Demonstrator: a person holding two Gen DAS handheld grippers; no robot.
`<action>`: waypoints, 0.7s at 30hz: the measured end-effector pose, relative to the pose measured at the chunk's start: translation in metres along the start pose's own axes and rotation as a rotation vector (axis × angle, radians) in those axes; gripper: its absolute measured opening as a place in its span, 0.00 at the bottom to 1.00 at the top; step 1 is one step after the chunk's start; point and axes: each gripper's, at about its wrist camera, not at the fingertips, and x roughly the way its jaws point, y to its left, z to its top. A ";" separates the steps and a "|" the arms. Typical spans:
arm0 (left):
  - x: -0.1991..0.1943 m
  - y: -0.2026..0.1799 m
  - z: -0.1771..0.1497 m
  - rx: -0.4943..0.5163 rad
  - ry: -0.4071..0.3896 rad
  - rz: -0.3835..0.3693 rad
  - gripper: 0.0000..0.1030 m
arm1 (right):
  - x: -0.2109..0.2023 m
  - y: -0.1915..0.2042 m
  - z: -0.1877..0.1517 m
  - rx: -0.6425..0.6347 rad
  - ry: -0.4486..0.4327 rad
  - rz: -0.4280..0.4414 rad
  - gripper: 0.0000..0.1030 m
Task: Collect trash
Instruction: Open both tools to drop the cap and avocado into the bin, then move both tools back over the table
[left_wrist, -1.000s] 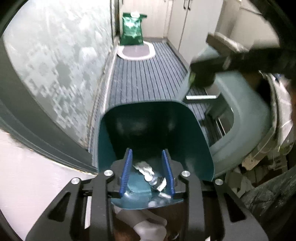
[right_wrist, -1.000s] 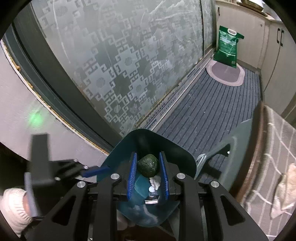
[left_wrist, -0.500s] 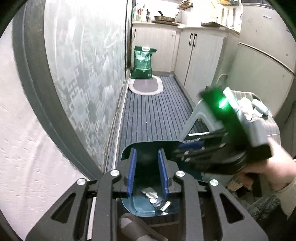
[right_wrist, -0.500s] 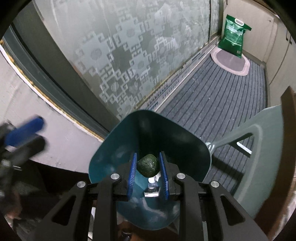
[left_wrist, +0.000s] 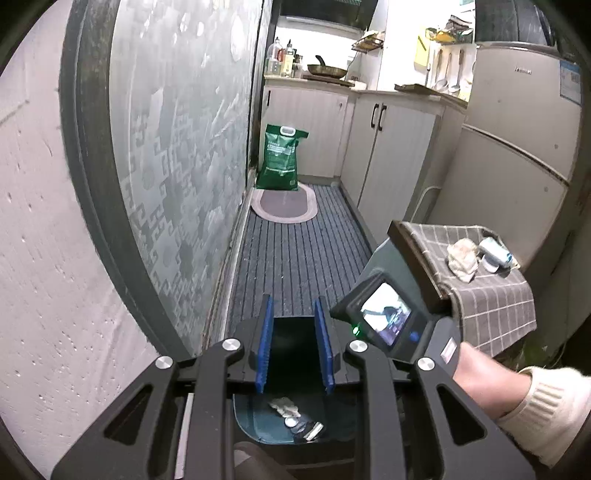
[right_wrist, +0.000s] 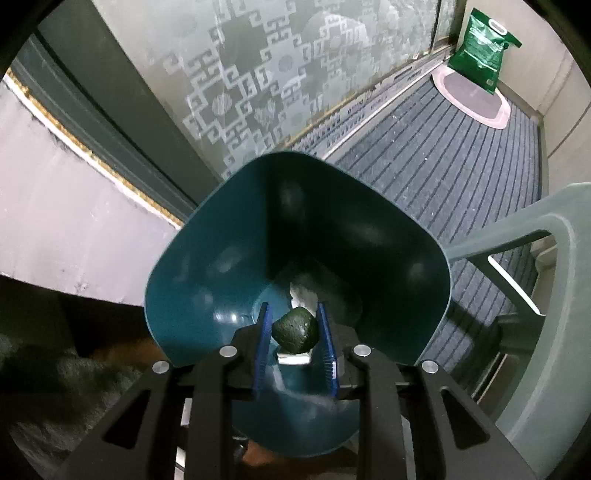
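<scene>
A teal plastic bin (right_wrist: 207, 273) stands on the floor under both grippers. My right gripper (right_wrist: 294, 334) is shut on a dark green crumpled ball (right_wrist: 295, 329) and holds it over the bin's mouth. White scraps (right_wrist: 301, 291) lie at the bin's bottom. In the left wrist view my left gripper (left_wrist: 294, 349) is open and empty above the bin (left_wrist: 258, 424), with foil scraps (left_wrist: 286, 406) below it. The right gripper's body with its screen (left_wrist: 384, 325) shows to its right. A crumpled tissue (left_wrist: 461, 254) and a small white tube (left_wrist: 495, 253) lie on a checkered cloth.
A grey plastic stool (right_wrist: 546, 295) with the checkered cloth (left_wrist: 491, 295) stands right of the bin. A patterned glass door (left_wrist: 177, 147) runs along the left. A striped mat (left_wrist: 295, 251), an oval rug (left_wrist: 284, 203), a green bag (left_wrist: 280, 158) and cabinets (left_wrist: 391, 147) lie beyond.
My left gripper has risen and tilted up from the bin. My right gripper has moved over the bin's mouth with the green ball in it.
</scene>
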 end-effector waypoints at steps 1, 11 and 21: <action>-0.001 0.000 0.001 -0.002 -0.005 -0.002 0.24 | 0.001 0.001 -0.001 -0.002 0.003 0.000 0.25; -0.012 -0.008 0.011 -0.016 -0.046 -0.020 0.25 | -0.014 0.002 -0.002 0.000 -0.035 0.023 0.25; -0.030 -0.023 0.030 -0.030 -0.131 -0.051 0.34 | -0.085 0.000 -0.001 0.004 -0.214 0.082 0.25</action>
